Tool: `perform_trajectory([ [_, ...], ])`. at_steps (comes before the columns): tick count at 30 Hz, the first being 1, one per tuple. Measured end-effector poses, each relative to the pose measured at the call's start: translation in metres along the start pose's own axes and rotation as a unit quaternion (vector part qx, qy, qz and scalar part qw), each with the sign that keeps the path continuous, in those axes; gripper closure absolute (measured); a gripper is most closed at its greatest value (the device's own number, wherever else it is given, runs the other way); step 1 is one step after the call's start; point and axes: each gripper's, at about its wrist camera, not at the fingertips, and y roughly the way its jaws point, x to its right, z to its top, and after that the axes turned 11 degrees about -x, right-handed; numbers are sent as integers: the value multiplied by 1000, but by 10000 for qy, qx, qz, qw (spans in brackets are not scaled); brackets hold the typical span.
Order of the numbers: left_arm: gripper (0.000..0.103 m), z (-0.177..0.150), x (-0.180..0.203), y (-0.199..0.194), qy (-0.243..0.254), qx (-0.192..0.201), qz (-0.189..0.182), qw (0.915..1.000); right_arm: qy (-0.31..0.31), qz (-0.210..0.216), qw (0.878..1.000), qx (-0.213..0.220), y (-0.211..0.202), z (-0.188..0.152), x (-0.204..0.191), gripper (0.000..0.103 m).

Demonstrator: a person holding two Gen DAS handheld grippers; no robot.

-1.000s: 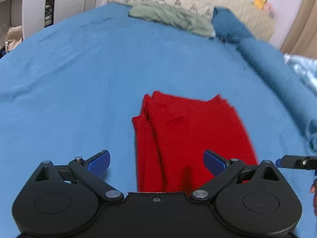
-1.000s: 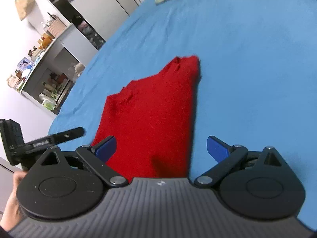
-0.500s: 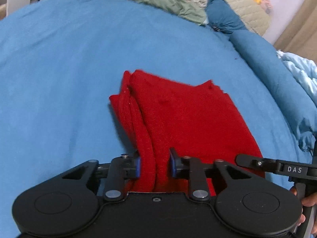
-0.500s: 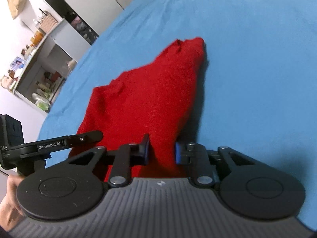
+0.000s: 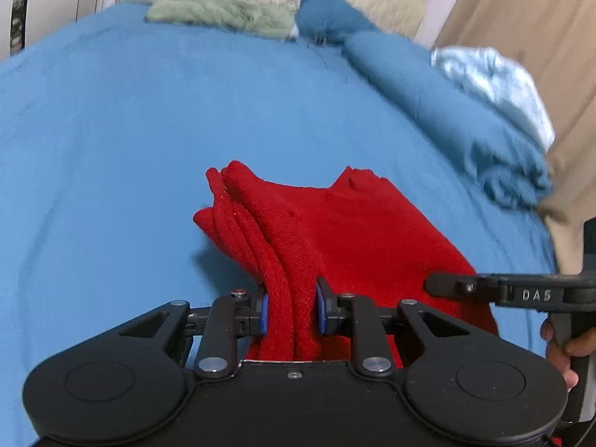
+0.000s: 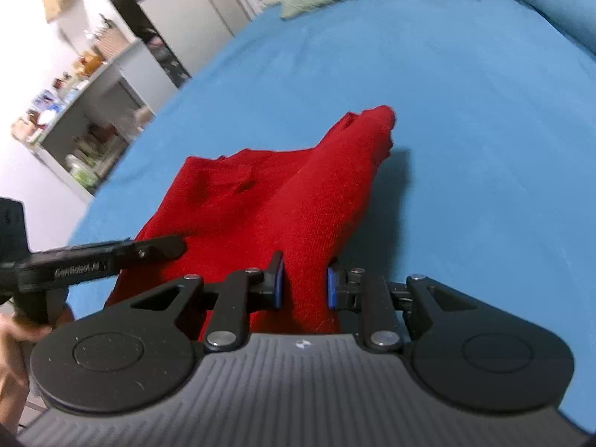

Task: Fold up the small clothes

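A red knitted garment [image 5: 346, 231], folded into several layers, lies on the blue bed sheet [image 5: 111, 141]. My left gripper [image 5: 291, 311] is shut on its near left edge, the layers bunched between the blue pads. My right gripper [image 6: 303, 286] is shut on the near right edge of the same red garment [image 6: 268, 201]. The held near edge is lifted off the sheet; the far end still rests on the bed. Each gripper shows at the side of the other's view.
A green cloth [image 5: 219, 15] lies at the head of the bed beside a blue pillow [image 5: 327, 15]. A rolled blue blanket [image 5: 447, 100] and a pale blue cloth [image 5: 491, 78] line the right side. Shelves with clutter [image 6: 74, 111] stand left of the bed.
Both grippers went from open to shut on the near edge of the red garment. They have since raised that edge, and the garment's far end now bunches up.
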Motion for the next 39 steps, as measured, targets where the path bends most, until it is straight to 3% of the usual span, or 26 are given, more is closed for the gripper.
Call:
perform_trajectory([
  [3, 76, -29, 10, 20, -141, -130, 321, 9993, 116, -403, 9990, -166, 14, -36, 16, 64],
  [8, 68, -36, 9, 10, -330, -29, 463, 9984, 324, -301, 9990, -29, 17, -52, 27, 59],
  [9, 58, -32, 14, 6, -301, 17, 611, 9977, 275, -338, 9990, -17, 14, -52, 25, 52],
  [10, 51, -32, 15, 1, -263, 82, 751, 9968, 203, -457, 9987, 55, 9, -50, 22, 37],
  [11, 32, -35, 13, -5, -225, 186, 897, 9955, 133, -525, 9984, 155, 4, -48, 19, 28],
  [12, 22, -37, 12, -9, -215, 325, 1069, 9935, 81, -567, 9979, 310, -3, -49, 20, 15],
  [14, 22, -41, 6, -11, -256, 387, 1234, 9913, 70, -698, 9962, 524, -11, -47, 22, 13],
  [18, 21, -46, -13, 10, -549, 159, 1464, 9876, 99, -1179, 9926, 258, 2, -41, 35, 13],
  [21, 19, -46, -14, 24, -553, 76, 1478, 9874, 302, -1152, 9929, -31, 21, -43, 51, 12],
  [25, 16, -39, -11, 24, -583, -19, 1648, 9846, 427, -1092, 9931, 42, 18, -44, 54, 9],
  [27, 20, -34, -3, 11, -593, -35, 1760, 9826, 406, -1084, 9931, 161, 3, -46, 49, 9],
  [32, 18, -37, 33, -62, -323, 453, 1770, 9826, 18, -1100, 9916, 678, -70, -52, 14, 9],
  [34, 15, -39, 52, -96, -236, 644, 1793, 9814, -106, -1136, 9904, 775, -106, -58, -6, 9],
  [36, 0, -43, 71, -130, -115, 809, 1841, 9795, -181, -1197, 9895, 784, -138, -65, -25, 4],
  [39, 0, -57, 99, -177, -14, 1006, 1847, 9776, -282, -1345, 9868, 855, -184, -84, -56, 0],
])
